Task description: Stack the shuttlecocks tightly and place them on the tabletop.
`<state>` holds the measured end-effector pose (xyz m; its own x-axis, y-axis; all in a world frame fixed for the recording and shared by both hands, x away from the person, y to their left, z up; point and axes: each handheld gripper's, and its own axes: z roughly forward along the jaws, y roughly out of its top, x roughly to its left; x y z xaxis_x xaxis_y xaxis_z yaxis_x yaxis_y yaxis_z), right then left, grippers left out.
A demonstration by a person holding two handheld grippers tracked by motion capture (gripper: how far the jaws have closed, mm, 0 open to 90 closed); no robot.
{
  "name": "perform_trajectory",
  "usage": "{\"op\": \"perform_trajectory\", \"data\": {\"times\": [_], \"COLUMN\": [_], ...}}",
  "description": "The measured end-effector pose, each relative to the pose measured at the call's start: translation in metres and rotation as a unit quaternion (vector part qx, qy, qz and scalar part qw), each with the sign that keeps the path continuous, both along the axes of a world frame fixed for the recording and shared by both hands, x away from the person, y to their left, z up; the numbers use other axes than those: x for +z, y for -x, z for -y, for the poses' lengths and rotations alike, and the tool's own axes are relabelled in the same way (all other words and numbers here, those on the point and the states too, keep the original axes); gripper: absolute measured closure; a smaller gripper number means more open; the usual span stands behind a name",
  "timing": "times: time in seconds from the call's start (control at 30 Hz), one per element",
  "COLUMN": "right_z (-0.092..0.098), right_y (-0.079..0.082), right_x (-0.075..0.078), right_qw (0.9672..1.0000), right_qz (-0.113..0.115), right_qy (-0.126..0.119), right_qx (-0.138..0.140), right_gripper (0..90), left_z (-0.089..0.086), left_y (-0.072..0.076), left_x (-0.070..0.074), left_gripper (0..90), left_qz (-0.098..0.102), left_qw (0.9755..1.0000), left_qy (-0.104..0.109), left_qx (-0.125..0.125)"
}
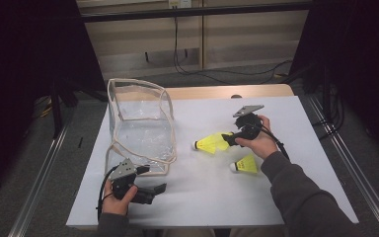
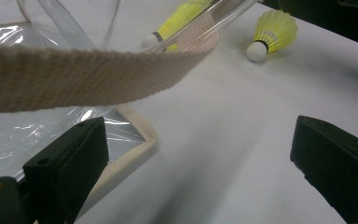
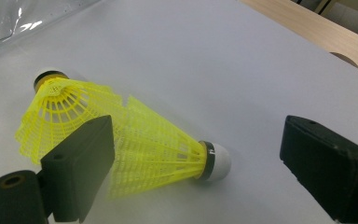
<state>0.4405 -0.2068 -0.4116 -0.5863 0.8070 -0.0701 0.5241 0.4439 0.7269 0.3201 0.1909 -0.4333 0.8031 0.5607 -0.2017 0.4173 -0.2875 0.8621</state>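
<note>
Your clear plastic pouch's beige webbing strap (image 2: 74, 79) blurs close up, hiding most of one yellow shuttlecock (image 2: 177, 21) behind it.

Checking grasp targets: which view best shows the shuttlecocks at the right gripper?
The right gripper view: two yellow shuttlecocks lie close between its open jaws. The high view merges them; the left gripper view shows one partly behind the bag's strap.

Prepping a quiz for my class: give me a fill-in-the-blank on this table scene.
1. The shuttlecocks are coloured ____.
2. The right gripper has its jaws ____.
3. The clear bag lies toward the table's ____ side in the high view.
4. The left gripper holds ____.

Missing words: yellow; open; left; nothing
</note>
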Motion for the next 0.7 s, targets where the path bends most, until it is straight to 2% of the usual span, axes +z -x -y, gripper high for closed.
{"op": "perform_trajectory", "data": {"times": [0.5,0.7], "right_z": [0.0053,0.0061], "right_y": [-0.0035,-0.0027], "right_x": [-0.0026,-0.0019], "right_qw": [0.9999,0.9999], "right_qz": [0.002,0.003], "right_qy": [0.007,0.008], "right_qx": [-0.013,-0.009], "right_gripper": [10.6,16.4], "left_z": [0.0005,0.0005], "left_y": [0.0001,0.0004], "left_x": [-0.0004,-0.0003], "left_gripper": [4.3,4.3], "left_qz": [0.000,0.000], "left_qw": [1.0000,1.0000], "left_qy": [0.001,0.001], "left_qx": [0.001,0.001]}}
